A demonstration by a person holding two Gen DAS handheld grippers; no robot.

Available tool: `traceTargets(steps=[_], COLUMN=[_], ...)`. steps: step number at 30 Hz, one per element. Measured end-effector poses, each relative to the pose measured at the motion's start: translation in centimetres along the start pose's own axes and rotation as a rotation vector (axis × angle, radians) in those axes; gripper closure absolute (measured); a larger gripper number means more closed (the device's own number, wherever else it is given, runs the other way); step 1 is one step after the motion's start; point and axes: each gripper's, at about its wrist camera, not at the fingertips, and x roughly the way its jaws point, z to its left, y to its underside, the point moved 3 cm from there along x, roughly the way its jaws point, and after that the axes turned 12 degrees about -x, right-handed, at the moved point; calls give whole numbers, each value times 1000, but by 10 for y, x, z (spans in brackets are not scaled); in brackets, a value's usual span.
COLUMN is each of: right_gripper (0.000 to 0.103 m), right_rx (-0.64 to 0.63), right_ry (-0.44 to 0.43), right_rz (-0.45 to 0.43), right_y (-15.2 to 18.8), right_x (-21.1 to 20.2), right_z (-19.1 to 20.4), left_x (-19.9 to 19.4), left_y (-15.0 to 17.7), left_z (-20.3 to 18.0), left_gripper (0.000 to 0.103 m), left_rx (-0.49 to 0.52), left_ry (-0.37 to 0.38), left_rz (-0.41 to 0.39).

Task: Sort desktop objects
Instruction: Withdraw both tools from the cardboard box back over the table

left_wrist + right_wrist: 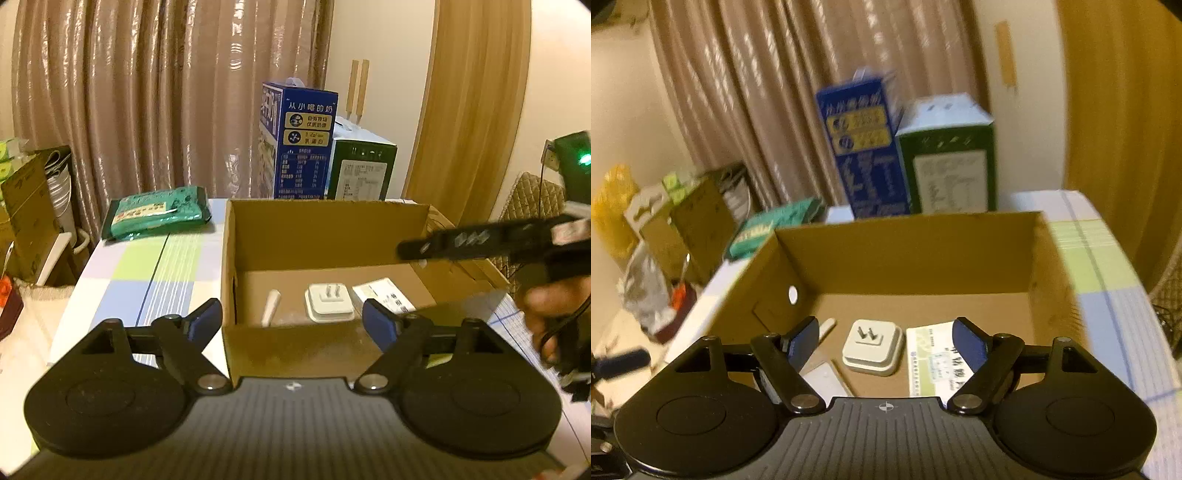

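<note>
An open cardboard box (325,236) stands on the table. Inside lie a white plug adapter (328,301), a white stick (271,306) and a white printed packet (384,293). My left gripper (291,319) is open at the box's near wall, with nothing between its blue pads. In the right wrist view, my right gripper (886,332) is open over the box (908,251), just above the adapter (873,347). The stick (827,326) and the packet (931,354) lie beside it. One of the right gripper's fingers (461,240) reaches over the box from the right.
A green packet (155,214) lies at the back left of the checked tablecloth (147,277). A tall blue carton (299,144) and a green carton (364,170) stand behind the box. A hand (546,314) is at the right. Boxes and bags (665,229) crowd the floor to the left.
</note>
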Motion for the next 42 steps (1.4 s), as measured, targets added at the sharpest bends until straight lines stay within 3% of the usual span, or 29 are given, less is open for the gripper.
traceTargets(steps=[6,18,26,42], right_gripper=[14,5,2,2], right_rx=[47,109,116,47], right_ry=[20,63,78,68], right_rz=[-68,-3,68,99], right_y=[18,147,201,220], right_x=[-72,-185,-216,-221], right_z=[-3,7,18,34], left_x=[-39,-127,-157,-161], left_y=[25,84,123,146], left_z=[1,8,-1,-23], left_gripper=[13,2,1,1], left_rx=[-35,-115,-129,-100], left_ry=[-15,-74,-69,-51], left_rz=[4,23,72,122])
